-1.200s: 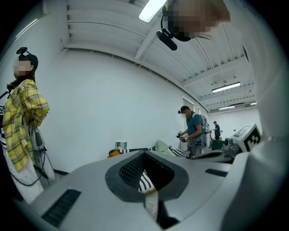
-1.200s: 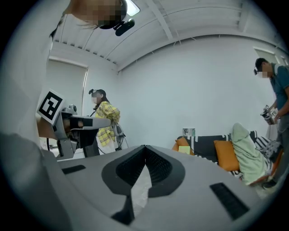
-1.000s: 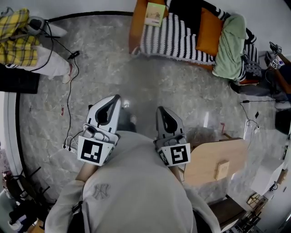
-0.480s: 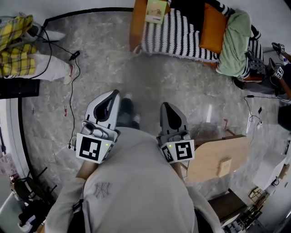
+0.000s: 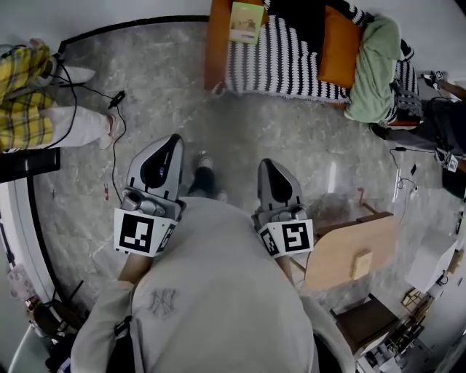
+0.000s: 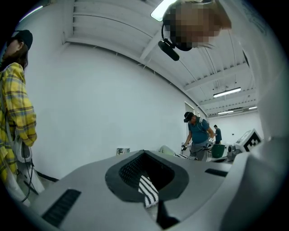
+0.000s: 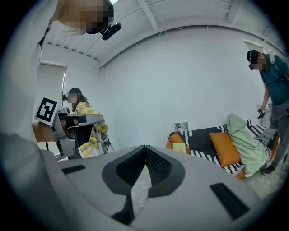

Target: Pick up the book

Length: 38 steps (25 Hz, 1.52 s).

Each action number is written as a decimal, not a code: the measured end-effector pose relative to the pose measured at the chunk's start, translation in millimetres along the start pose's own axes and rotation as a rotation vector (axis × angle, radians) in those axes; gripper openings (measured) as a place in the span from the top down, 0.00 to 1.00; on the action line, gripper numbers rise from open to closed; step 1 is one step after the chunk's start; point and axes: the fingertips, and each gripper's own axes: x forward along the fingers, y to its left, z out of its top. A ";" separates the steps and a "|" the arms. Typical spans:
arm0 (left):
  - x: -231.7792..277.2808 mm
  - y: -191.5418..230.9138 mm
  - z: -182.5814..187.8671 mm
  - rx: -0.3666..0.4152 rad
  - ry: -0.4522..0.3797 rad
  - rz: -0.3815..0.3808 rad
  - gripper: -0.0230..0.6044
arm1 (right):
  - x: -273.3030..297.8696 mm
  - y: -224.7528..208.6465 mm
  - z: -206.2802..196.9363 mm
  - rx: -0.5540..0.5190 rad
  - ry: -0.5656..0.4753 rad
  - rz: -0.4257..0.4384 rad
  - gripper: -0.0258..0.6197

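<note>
The book (image 5: 246, 22), thin with a pale green cover, lies on the left end of the orange sofa (image 5: 215, 44) at the top of the head view. It shows again as the book (image 7: 179, 147) far ahead in the right gripper view. My left gripper (image 5: 162, 151) and right gripper (image 5: 271, 170) are held side by side in front of my body, pointing toward the sofa across bare floor. Both are well short of the book. In each gripper view the jaws meet at the tip with nothing between them: left gripper (image 6: 144, 152), right gripper (image 7: 145, 146).
A striped blanket (image 5: 284, 55), an orange cushion (image 5: 336, 45) and a green cover (image 5: 373, 65) lie on the sofa. A person in yellow plaid (image 5: 25, 87) stands left, with cables (image 5: 111, 138) on the marble floor. A wooden table (image 5: 349, 251) is at my right. A person in a teal shirt (image 7: 275, 85) stands beyond the sofa.
I have stepped forward toward the sofa and both grippers have travelled with me. The left gripper has drifted slightly left. Both grippers have stayed shut and empty.
</note>
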 end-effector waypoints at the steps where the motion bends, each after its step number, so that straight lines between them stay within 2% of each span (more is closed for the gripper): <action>1: 3.8 5.2 0.2 -0.001 -0.002 -0.006 0.96 | 6.3 1.3 0.9 -0.005 0.003 -0.001 0.93; 9: 25.8 31.1 4.9 -0.002 -0.021 -0.064 0.96 | 33.3 4.4 15.2 -0.006 -0.017 -0.067 0.93; 20: 57.5 37.2 -2.3 -0.029 0.016 -0.055 0.96 | 72.2 8.4 28.9 -0.065 -0.024 0.017 0.93; 29: 103.4 52.5 4.8 -0.030 0.027 -0.014 0.96 | 122.6 -20.7 42.2 -0.043 -0.004 0.060 0.93; 35: 145.2 52.0 16.3 -0.057 -0.004 0.013 0.96 | 147.1 -56.7 58.6 -0.060 -0.010 0.079 0.93; 38: 165.4 50.8 17.8 -0.037 -0.005 0.019 0.96 | 157.7 -75.8 67.3 -0.068 -0.015 0.086 0.93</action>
